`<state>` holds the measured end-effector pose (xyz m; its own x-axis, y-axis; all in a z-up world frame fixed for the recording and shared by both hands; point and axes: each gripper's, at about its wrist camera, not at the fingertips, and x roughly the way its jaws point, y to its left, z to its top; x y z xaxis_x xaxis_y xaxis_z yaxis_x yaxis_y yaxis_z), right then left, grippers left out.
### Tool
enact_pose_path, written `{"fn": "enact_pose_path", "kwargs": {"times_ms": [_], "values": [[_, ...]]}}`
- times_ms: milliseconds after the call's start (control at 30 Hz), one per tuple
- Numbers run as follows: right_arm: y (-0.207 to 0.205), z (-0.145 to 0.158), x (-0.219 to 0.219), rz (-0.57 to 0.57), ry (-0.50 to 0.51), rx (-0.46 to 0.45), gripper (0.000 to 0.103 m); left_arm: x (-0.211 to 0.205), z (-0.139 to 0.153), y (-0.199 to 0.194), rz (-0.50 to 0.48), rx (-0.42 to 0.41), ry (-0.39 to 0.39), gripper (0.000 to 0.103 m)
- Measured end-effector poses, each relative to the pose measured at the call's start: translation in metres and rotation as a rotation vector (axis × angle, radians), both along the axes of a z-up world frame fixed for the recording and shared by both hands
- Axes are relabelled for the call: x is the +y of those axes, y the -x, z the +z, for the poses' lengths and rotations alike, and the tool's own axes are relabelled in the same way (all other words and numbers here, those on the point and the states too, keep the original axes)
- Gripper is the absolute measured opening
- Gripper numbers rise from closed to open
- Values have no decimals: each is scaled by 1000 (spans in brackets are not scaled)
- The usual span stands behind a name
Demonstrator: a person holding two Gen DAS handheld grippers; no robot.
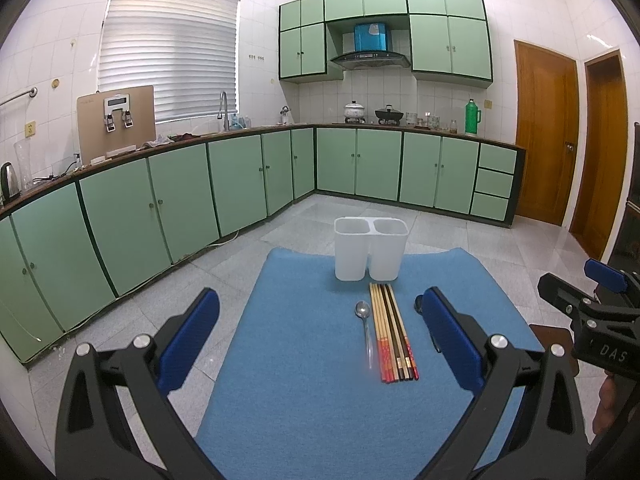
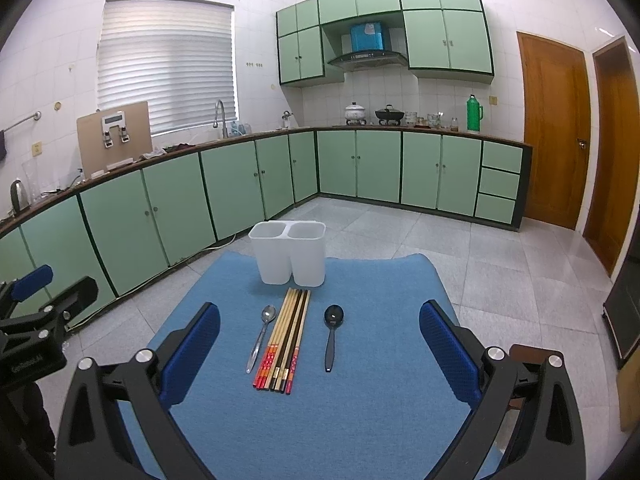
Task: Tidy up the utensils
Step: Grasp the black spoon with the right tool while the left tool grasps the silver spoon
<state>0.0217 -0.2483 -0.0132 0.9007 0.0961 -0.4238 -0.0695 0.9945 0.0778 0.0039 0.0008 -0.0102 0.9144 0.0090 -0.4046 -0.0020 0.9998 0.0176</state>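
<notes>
A white two-compartment holder (image 1: 371,249) (image 2: 289,254) stands upright at the far end of a blue mat (image 1: 304,392) (image 2: 360,408). In front of it lie several chopsticks (image 1: 392,332) (image 2: 286,338) side by side, a metal spoon (image 1: 365,322) (image 2: 262,334) on their left and a black spoon (image 2: 332,330) on their right. In the left wrist view the black spoon is mostly hidden behind my finger. My left gripper (image 1: 320,340) is open above the near mat, holding nothing. My right gripper (image 2: 320,344) is open too, also holding nothing, with the utensils ahead between its fingers.
The mat covers a small table with grey tiled floor (image 2: 500,264) around it. Green base cabinets (image 1: 240,176) run along the left and back walls. Two wooden doors (image 2: 556,128) are at the right. The right gripper's body (image 1: 592,316) shows at the right edge of the left wrist view.
</notes>
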Motion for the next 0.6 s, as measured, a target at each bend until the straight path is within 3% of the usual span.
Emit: {"fn": "enact_pose_path", "kwargs": {"times_ms": [233, 467, 600], "values": [[-28, -16, -2, -13, 12, 62, 97, 7, -16, -25, 17, 34, -26, 98], [-98, -58, -6, -37, 43, 193, 97, 22, -44, -76, 59, 89, -42, 98], [-144, -87, -12, -37, -9, 287, 97, 30, -67, -111, 71, 146, -47, 98]]}}
